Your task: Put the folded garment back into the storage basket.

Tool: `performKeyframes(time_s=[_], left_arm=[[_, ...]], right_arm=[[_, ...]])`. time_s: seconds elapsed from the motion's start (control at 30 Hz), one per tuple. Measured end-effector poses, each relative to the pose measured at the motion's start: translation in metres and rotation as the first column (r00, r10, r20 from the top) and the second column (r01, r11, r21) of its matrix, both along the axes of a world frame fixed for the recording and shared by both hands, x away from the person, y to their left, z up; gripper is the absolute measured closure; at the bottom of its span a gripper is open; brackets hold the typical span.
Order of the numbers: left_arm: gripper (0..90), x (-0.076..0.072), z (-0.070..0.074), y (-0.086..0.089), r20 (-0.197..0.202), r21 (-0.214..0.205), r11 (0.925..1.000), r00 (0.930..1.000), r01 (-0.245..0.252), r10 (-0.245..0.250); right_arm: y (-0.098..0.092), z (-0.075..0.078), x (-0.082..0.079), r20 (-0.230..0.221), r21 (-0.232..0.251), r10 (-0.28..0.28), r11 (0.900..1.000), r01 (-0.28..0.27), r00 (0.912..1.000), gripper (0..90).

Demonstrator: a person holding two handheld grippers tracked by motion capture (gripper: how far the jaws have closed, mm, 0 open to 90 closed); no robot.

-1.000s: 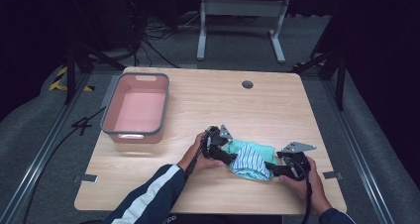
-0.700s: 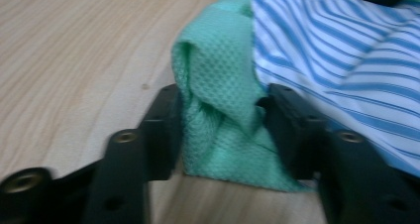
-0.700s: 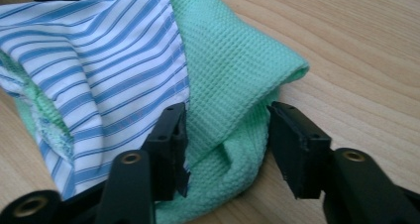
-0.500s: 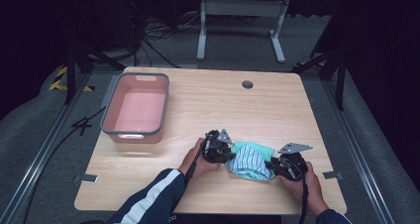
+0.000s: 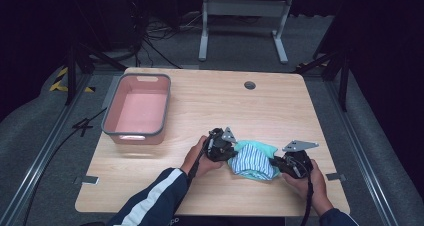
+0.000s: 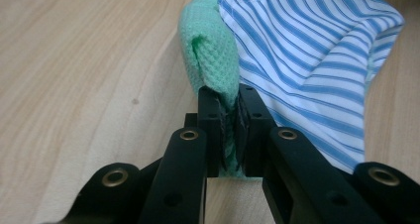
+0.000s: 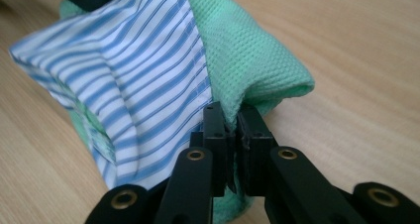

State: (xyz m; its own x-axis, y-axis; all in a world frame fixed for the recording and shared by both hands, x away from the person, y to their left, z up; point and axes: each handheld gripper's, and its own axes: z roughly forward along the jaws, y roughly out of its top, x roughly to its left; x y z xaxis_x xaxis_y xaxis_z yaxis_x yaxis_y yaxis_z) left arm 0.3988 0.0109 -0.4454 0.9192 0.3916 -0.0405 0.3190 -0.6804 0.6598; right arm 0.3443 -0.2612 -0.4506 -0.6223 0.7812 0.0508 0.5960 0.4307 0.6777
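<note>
Pink bin (image 5: 136, 111): empty, left on worktop (image 5: 215, 106).
Left hand-held gripper (image 5: 226, 151): just clamped onto cloth bundle (image 5: 255, 159).
Right hand-held gripper (image 5: 278, 163): just clamped onto same bundle.

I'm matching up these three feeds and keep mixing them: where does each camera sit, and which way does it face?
High view: fixed above the person's side, looking forward and down on the table; forearms, left gripper, right gripper.
Left gripper view: rides the left gripper, looking along its jaws, pinched on the green cloth.
Right gripper view: rides the right gripper, jaws pinched on that cloth's other end.
Shared: all show the green cloth and striped cloth.
</note>
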Motion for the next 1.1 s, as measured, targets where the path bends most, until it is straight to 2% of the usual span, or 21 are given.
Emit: performKeyframes(time_s=[0.03,0.17,0.23,0.53,0.67,1.1], left_arm=[[82.9,0.001,0.004,0.002,0.013,0.002,1.0,0.9999,0.002,-0.002],[83.0,0.004,0.015,0.008,0.015,-0.008,0.9999,0.9998,-0.014,0.014],[83.0,0.004,0.02,0.011,0.027,0.012,0.9998,0.9995,-0.017,0.017],[83.2,0.009,0.032,0.026,0.036,0.034,0.999,0.999,-0.028,0.027],[83.1,0.012,0.04,0.039,0.041,0.018,0.9988,0.9981,-0.046,0.045],[83.1,0.016,0.068,0.072,0.081,0.034,0.9948,0.9924,-0.096,0.093]], right_arm=[[0.001,0.007,0.002,0.015,0.008,0.002,1.0,-0.002,0.9999,84.7],[0.002,0.016,0.004,0.025,0.024,0.003,0.9997,-0.003,0.9997,84.7],[0.006,0.024,0.007,0.031,0.024,0.014,0.9996,-0.015,0.9994,84.9],[0.023,0.042,0.018,0.055,0.016,0.045,0.9988,-0.046,0.9975,85.0],[0.032,0.05,0.025,0.062,0.026,0.053,0.9982,-0.054,0.9967,85.0],[0.07,0.082,0.04,0.124,-0.016,0.126,0.9921,-0.125,0.9843,84.9]])
